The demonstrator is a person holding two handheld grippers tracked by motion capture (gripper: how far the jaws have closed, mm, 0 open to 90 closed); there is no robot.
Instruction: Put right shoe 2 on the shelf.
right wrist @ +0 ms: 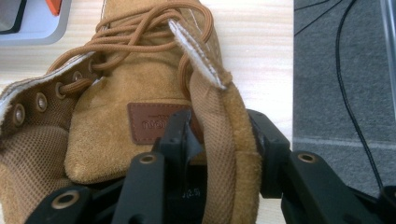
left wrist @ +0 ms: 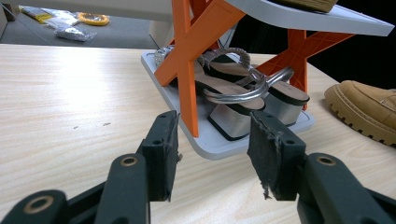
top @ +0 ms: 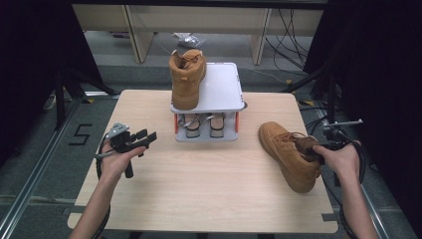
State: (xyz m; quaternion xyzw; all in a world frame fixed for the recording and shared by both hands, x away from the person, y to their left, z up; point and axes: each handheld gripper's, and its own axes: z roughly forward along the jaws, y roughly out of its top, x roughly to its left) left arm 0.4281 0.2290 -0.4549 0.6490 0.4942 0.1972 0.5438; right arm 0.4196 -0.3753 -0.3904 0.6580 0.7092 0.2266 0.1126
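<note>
High view: one tan suede boot (top: pixel 187 77) on white two-tier rack (top: pixel 224 87) at 12 o'clock | right tongs (right wrist: pixel 219 135) clamped on second boot's (top: pixel 291 152) collar at 3, unshelved | left tongs (left wrist: pixel 212 149) agape, empty

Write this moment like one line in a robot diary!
left gripper: open, empty | right gripper: shut on tan boot collar | second boot: on rack top

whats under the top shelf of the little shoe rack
On the lower tray of the rack sits a pair of silver block-heeled sandals, between the orange legs. The top shelf covers the rear of the tray in the high view.
</note>
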